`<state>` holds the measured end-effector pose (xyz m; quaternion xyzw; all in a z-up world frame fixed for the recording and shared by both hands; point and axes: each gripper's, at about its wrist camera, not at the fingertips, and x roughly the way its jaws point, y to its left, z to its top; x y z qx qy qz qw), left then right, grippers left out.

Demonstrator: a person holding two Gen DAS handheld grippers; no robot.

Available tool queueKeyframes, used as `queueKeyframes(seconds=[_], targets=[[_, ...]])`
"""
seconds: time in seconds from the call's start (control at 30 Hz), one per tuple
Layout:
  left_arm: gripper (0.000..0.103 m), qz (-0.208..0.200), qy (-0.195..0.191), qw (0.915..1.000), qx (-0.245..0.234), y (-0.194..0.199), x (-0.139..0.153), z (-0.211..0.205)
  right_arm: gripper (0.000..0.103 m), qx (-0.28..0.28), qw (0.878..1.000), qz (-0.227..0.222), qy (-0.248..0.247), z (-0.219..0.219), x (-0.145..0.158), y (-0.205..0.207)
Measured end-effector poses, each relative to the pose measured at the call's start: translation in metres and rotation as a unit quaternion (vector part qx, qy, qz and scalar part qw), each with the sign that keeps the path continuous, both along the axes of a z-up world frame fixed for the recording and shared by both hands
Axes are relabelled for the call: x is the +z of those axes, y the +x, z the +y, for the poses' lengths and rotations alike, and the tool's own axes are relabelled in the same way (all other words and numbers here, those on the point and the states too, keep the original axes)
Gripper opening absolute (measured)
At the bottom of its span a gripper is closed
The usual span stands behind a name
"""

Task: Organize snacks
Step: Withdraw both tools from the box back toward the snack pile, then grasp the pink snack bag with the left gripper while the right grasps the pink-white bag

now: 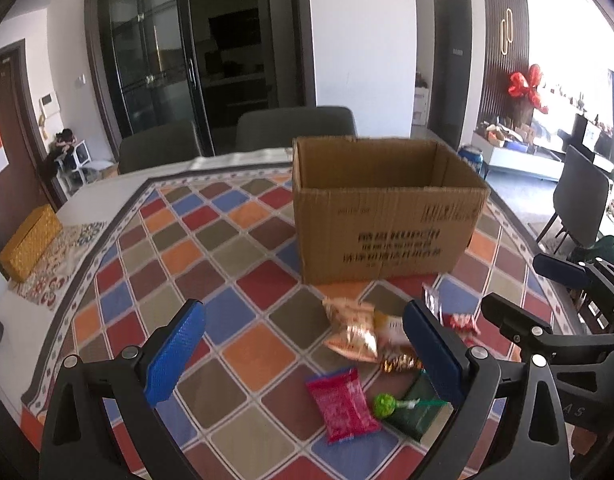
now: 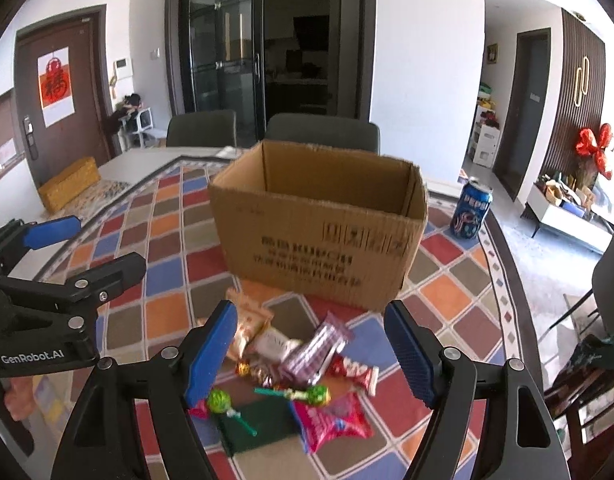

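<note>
My desk (image 2: 155, 216), under its diamond-patterned cloth, fills the middle of both views. The open cardboard box (image 2: 319, 232) stands at centre frame. A blue can (image 2: 470, 210) sits right of it. The snacks (image 2: 307, 368) lie heaped below the box, toward the bottom of the frame. My left tool (image 1: 303, 360) and right tool (image 2: 311, 356) both gape wide, gripping nothing.
</note>
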<state>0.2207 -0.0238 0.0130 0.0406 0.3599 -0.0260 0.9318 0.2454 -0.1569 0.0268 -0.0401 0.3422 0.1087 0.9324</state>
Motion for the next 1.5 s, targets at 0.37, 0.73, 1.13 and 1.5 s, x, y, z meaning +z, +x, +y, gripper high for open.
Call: queueKeyframes(seconds=[0.37, 0.73, 1.13, 1.5], targets=[[0.1, 0.059, -0.004, 0.9982, 0.008, -0.008, -0.041, 0.003, 0.076, -0.031, 0.998, 0.058, 0.011, -0.008, -0.036, -0.011], [0.1, 0.123, -0.013, 0.9923, 0.008, -0.013, -0.082, -0.001, 0.076, -0.048, 0.992, 0.117, 0.015, -0.016, -0.073, -0.019], [0.099, 0.155, -0.02, 0.9876, 0.011, 0.002, -0.108, -0.003, 0.076, -0.062, 0.986, 0.157, 0.01, -0.02, -0.098, -0.011], [0.088, 0.184, -0.025, 0.9825, 0.006, 0.022, -0.132, -0.009, 0.076, -0.075, 0.98, 0.184, 0.01, -0.027, -0.117, 0.005]])
